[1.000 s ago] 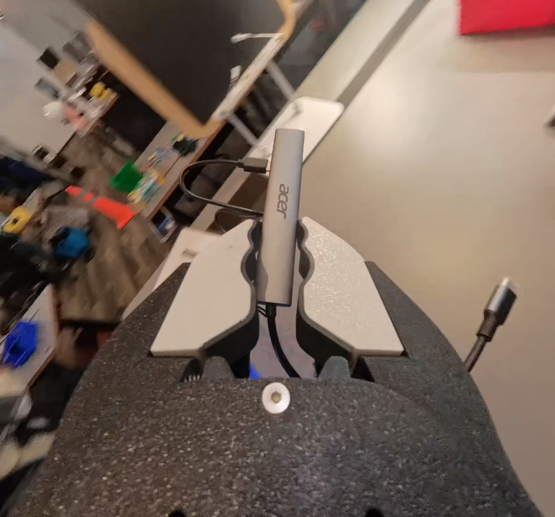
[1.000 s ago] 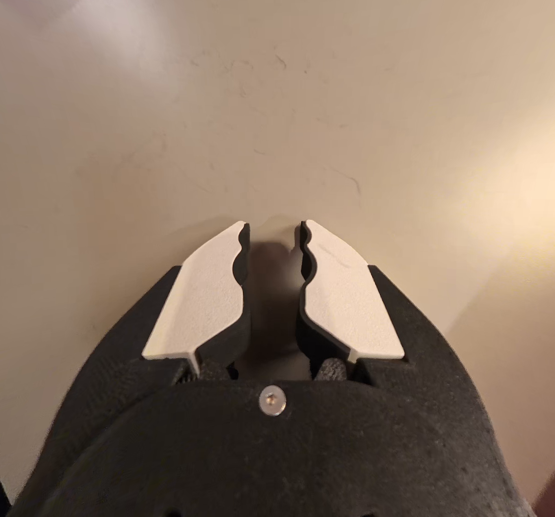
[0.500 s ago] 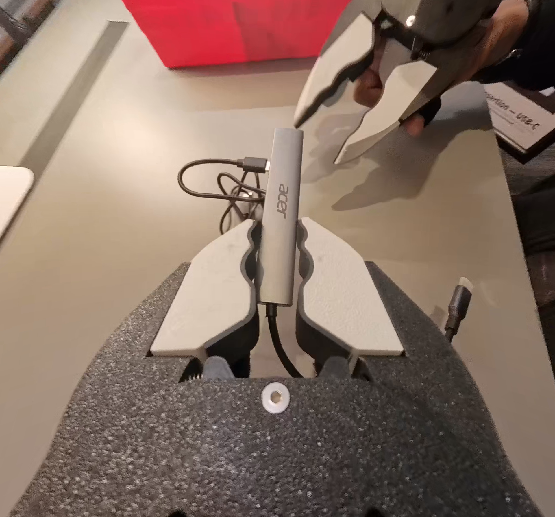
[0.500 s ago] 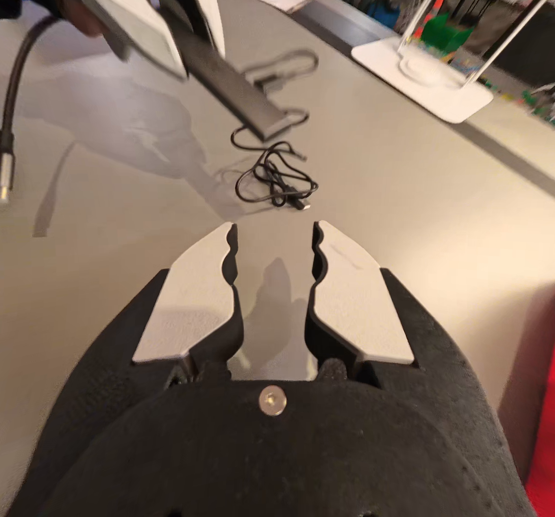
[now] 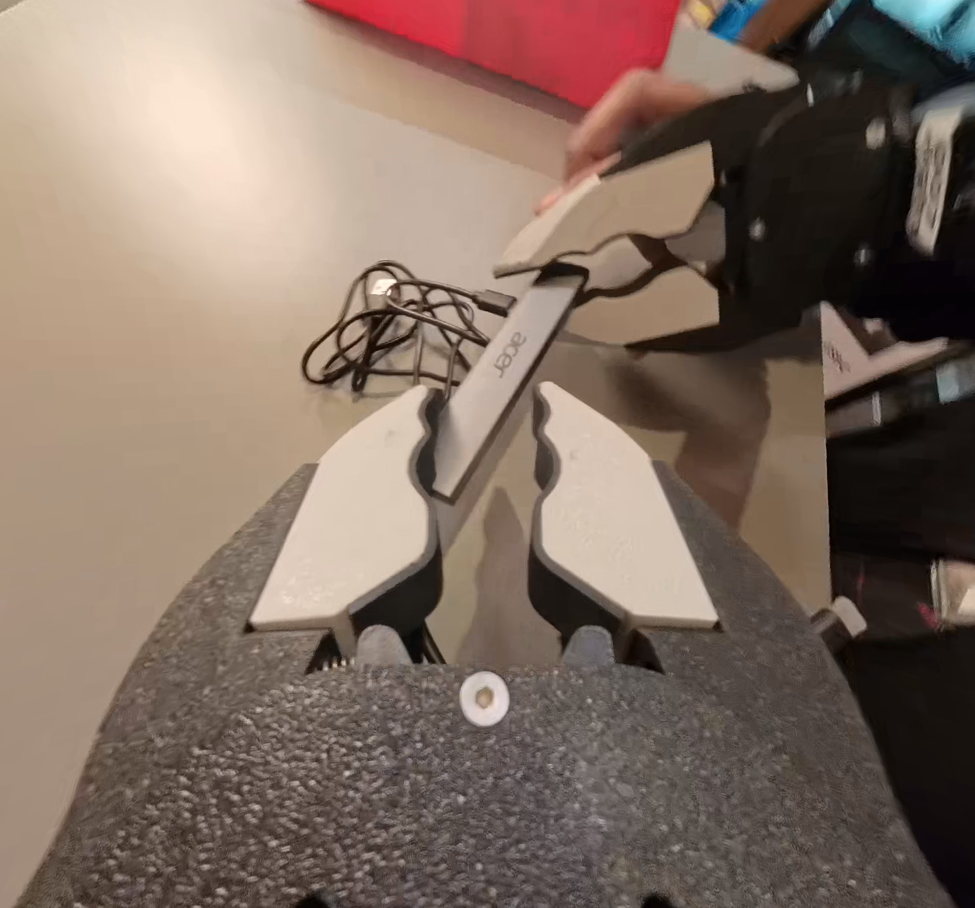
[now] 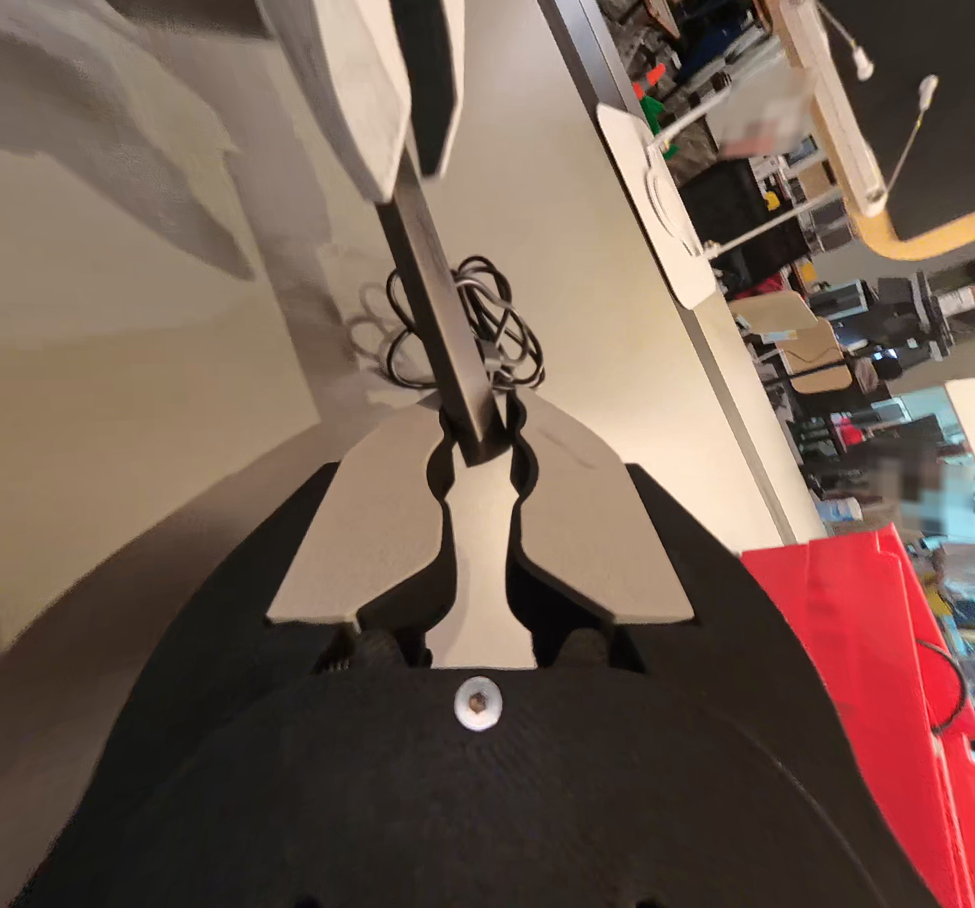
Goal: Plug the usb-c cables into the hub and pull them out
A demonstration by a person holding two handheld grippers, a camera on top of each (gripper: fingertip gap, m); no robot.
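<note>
The grey hub (image 5: 506, 381) is off the table, tilted up to the right. My left gripper (image 5: 480, 397) is open; the hub's near end leans on its left finger and stands clear of the right one. My right gripper (image 6: 477, 408) is shut on the hub's (image 6: 438, 313) far end and also shows in the left wrist view (image 5: 554, 270). A thin black cable's plug (image 5: 493, 299) sits at the hub's side, with its coil (image 5: 390, 323) on the table (image 5: 158, 197). The coil also shows in the right wrist view (image 6: 501, 334), below the left gripper (image 6: 417, 170).
A red bin (image 5: 475, 1) stands at the table's far side and also shows in the right wrist view (image 6: 870, 671). A white lamp base (image 6: 659, 197) sits near the table's edge. A grey cable plug (image 5: 839, 624) shows blurred at the right, near a card (image 5: 844, 355). There is about 7 cm between the tips of the two grippers.
My right gripper has come in and shut on the hub's far end. My left gripper's jaws have opened and the hub has tilted to the right between them.
</note>
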